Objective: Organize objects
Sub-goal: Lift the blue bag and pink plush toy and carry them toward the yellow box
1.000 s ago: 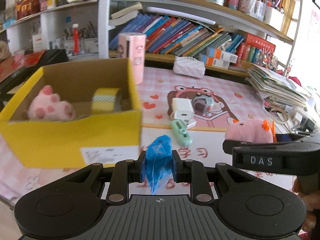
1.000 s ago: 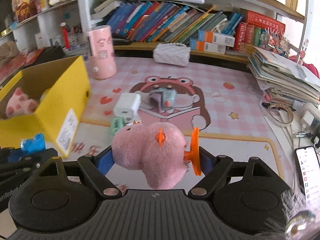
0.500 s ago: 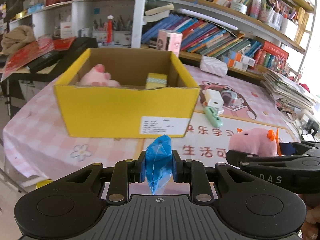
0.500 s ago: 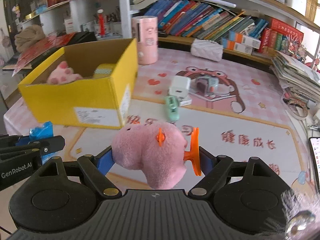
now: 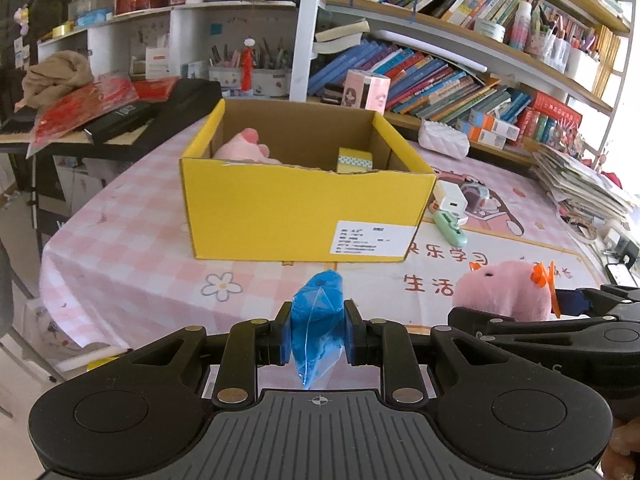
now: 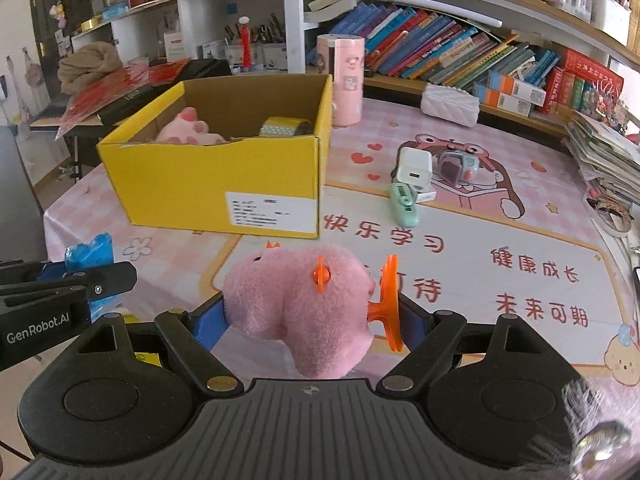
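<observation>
The left gripper clamps a blue bag, the right gripper squeezes a pink plush; both face the yellow box, probably for dropping inside.

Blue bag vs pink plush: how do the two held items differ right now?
The blue bag is thin, crinkly plastic; the pink plush is bulky and fuzzy with orange trim. The left gripper pinches the bag nearly shut; the right gripper stands wide around the plush. Both are clamped, off the table, in front of the yellow box.
</observation>
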### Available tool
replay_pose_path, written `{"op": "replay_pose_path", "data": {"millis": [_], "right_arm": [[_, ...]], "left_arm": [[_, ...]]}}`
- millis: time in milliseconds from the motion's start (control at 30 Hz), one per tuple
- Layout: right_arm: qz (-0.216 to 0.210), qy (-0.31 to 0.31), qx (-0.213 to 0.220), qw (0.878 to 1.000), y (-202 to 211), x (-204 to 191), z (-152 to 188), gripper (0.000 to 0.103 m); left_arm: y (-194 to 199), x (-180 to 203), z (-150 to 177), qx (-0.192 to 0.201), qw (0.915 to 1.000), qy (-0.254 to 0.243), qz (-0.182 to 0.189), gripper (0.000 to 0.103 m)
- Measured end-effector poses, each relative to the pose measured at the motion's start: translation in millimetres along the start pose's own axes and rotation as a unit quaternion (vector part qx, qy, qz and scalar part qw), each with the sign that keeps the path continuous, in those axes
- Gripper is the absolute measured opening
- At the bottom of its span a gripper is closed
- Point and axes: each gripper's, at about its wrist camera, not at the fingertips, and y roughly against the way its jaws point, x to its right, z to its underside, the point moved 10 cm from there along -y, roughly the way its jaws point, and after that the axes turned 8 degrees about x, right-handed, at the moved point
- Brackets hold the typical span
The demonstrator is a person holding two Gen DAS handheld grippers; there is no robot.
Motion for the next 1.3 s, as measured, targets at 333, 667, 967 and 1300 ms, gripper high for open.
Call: {"op": "replay_pose_path", "data": {"millis": [333, 667, 967, 1300], "right_arm": [[-0.004, 0.0, 0.006, 1.0, 5, -22, 3, 0.083], [-0.015, 0.005, 0.009, 1.0, 5, -44, 4, 0.083], [-0.018, 0.02, 0.011, 1.0, 7, -53, 1, 0.083], [-0.02, 0.042, 0.05, 0.998, 2, -53, -30, 0.083]], "left_arm": [[11, -17, 1, 0.008, 0.9999, -0.006, -0.002, 0.022], [20, -35, 1, 0.013, 0.9998, -0.003, -0.013, 0.022], [21, -38, -6, 0.025, 0.9996, 0.001, -0.009, 0.022], [9, -38, -39, 0.058, 0.9982, -0.012, -0.011, 0.022]]}}
